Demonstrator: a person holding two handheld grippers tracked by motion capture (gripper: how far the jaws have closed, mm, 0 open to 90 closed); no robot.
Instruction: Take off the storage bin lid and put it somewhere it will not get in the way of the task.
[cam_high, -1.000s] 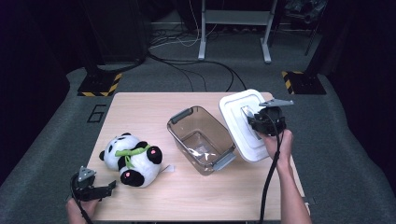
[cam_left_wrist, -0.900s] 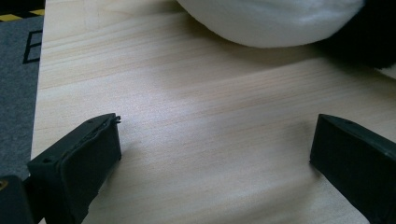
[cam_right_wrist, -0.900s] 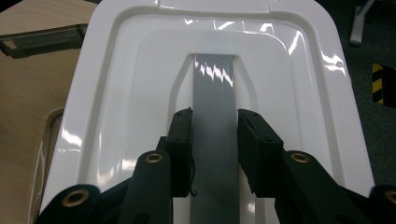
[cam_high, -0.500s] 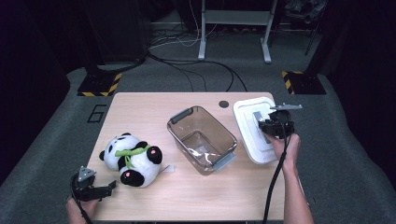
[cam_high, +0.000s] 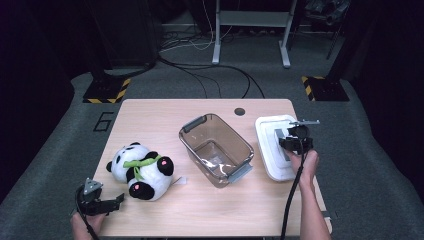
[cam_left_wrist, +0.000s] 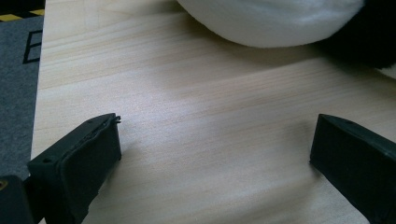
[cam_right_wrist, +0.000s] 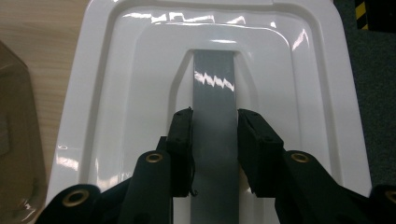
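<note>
Two black jaws of the right gripper (cam_right_wrist: 214, 154) pinch the grey strip handle (cam_right_wrist: 213, 93) of the white plastic lid (cam_right_wrist: 116, 93), its long axis running straight ahead between them, the clear tub (cam_high: 216, 148) lying leftward on the surface.
</note>
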